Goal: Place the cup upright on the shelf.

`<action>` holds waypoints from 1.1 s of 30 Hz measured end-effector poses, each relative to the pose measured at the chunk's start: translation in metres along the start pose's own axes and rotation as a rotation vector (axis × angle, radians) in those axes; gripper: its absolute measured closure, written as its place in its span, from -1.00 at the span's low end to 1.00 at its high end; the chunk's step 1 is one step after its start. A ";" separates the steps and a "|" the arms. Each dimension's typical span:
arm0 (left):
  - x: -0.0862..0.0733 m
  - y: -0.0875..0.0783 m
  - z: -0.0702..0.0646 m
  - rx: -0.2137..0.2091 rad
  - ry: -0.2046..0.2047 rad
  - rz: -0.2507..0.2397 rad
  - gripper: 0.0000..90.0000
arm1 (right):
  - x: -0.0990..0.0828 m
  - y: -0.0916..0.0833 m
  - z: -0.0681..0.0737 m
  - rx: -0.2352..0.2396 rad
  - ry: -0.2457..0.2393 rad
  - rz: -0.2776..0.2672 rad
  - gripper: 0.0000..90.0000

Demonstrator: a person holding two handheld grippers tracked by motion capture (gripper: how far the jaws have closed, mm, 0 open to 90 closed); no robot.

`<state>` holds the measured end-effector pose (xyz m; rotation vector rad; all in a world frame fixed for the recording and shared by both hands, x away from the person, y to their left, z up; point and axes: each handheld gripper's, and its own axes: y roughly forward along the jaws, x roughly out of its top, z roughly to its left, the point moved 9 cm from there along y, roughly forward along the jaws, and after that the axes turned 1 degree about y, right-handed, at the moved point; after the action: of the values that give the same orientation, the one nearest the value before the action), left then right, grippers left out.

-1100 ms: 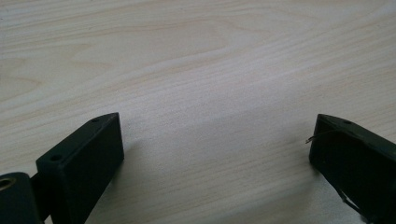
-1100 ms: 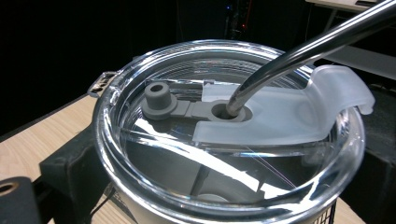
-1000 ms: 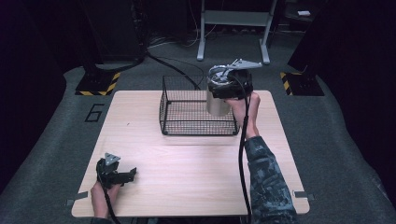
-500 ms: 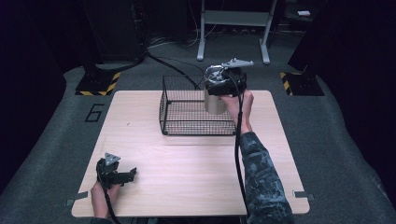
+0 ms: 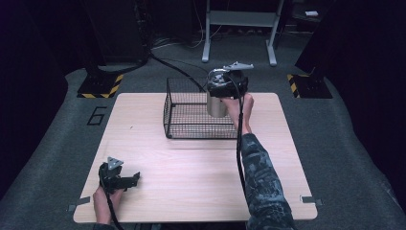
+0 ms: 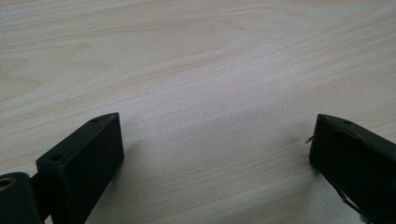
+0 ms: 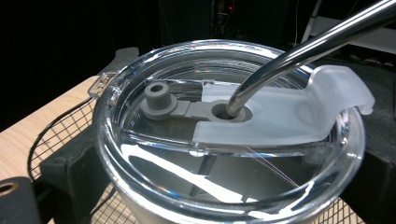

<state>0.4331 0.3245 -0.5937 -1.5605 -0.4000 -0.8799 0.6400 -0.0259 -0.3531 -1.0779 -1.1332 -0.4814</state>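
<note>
Right gripper point(image 5: 223, 96) clamped on steel tumbler point(image 5: 216, 106), jaws either side of clear lid point(image 7: 224, 140), metal straw point(image 7: 299, 51) through it. Tumbler at wire basket point(image 5: 191, 117) far right corner, probably inside. Left gripper point(image 5: 125, 180) low over table point(image 5: 191, 182), jaws wide, empty.

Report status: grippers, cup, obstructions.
Left gripper open, idle on wooden table. Right gripper shut on steel tumbler with clear lid, at black wire basket.
</note>
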 end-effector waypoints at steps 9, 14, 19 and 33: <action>0.000 0.000 -0.001 -0.002 -0.008 -0.001 -0.93 | -0.011 0.023 -0.001 -0.016 0.027 0.018 -0.92; 0.000 0.000 -0.001 -0.002 -0.010 -0.001 -0.93 | -0.018 0.035 -0.001 -0.029 0.036 0.025 -0.92; 0.000 0.000 -0.001 -0.002 -0.009 -0.001 -0.93 | -0.026 0.046 -0.004 -0.039 0.062 0.038 -0.92; 0.001 0.001 -0.001 0.001 -0.012 -0.010 -0.93 | -0.051 0.072 -0.008 -0.064 0.109 0.084 -0.92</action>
<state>0.4340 0.3236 -0.5936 -1.5648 -0.4171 -0.8776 0.6800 -0.0109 -0.4307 -1.1365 -0.9786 -0.5070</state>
